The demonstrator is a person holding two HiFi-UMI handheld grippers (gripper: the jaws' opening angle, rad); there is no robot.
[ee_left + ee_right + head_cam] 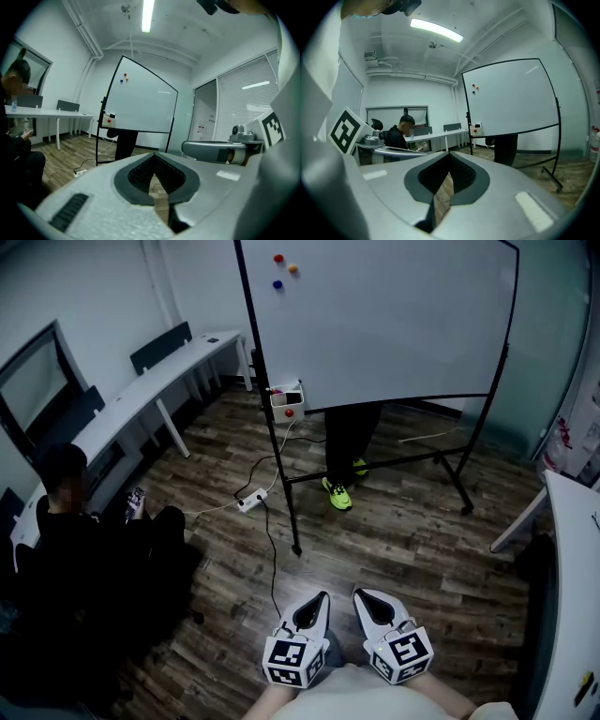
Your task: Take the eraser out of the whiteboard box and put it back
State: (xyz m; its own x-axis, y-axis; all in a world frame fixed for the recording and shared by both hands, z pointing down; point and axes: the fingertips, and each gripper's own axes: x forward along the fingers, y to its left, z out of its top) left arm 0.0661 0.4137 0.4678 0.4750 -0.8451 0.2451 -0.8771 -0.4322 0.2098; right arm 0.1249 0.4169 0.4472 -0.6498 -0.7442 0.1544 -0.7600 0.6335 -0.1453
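Nearest, the white left claw [322, 597] and white right claw [361, 596] are both pressed together, empty. Well ahead, the small white box with a red dot [286, 401] hangs on the big whiteboard [394, 324]. Walking there, I could trip on the white power strip [251, 502]. The eraser is probably inside the box; which way it points I cannot tell.

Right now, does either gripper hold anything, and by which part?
Nothing is held. The left gripper and the right gripper are both shut and empty.
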